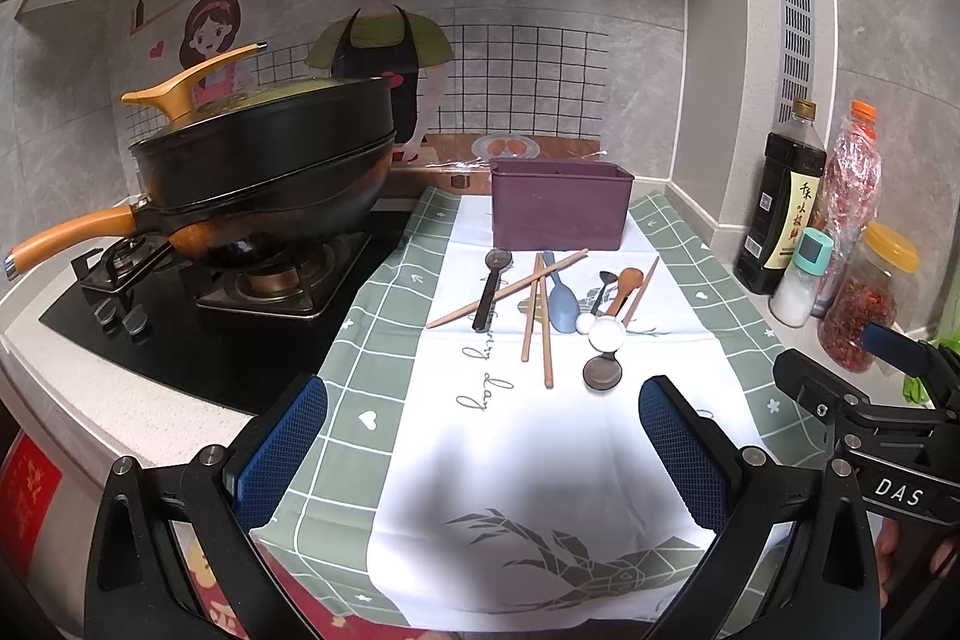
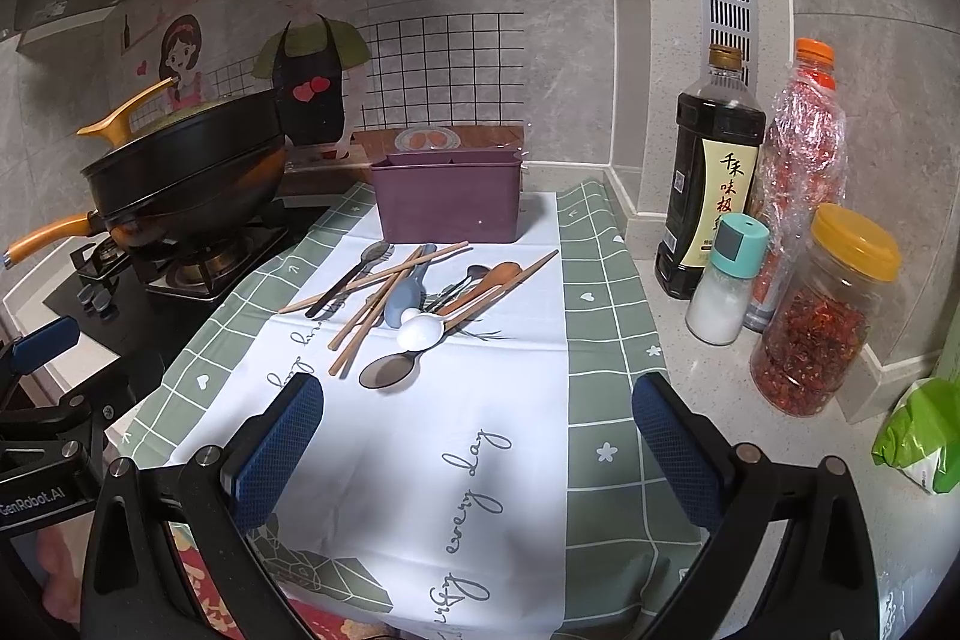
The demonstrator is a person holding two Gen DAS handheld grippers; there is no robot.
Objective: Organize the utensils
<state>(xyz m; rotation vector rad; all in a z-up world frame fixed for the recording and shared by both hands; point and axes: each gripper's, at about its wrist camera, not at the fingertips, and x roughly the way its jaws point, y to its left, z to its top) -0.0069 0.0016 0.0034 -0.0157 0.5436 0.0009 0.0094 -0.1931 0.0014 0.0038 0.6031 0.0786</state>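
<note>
a purple rectangular utensil holder (image 1: 561,205) is stood upright at the far end of the cloth, its top open and divided inside. just in front of it a loose pile of utensils is spread flat: wooden chopsticks (image 1: 536,307) crossed over one another, a black-handled spoon (image 1: 491,289), a blue-grey spoon (image 1: 562,301), a white spoon (image 1: 606,334), a brown wooden spoon (image 1: 624,286) and a dark metal spoon (image 1: 602,371) nearest the camera.
</note>
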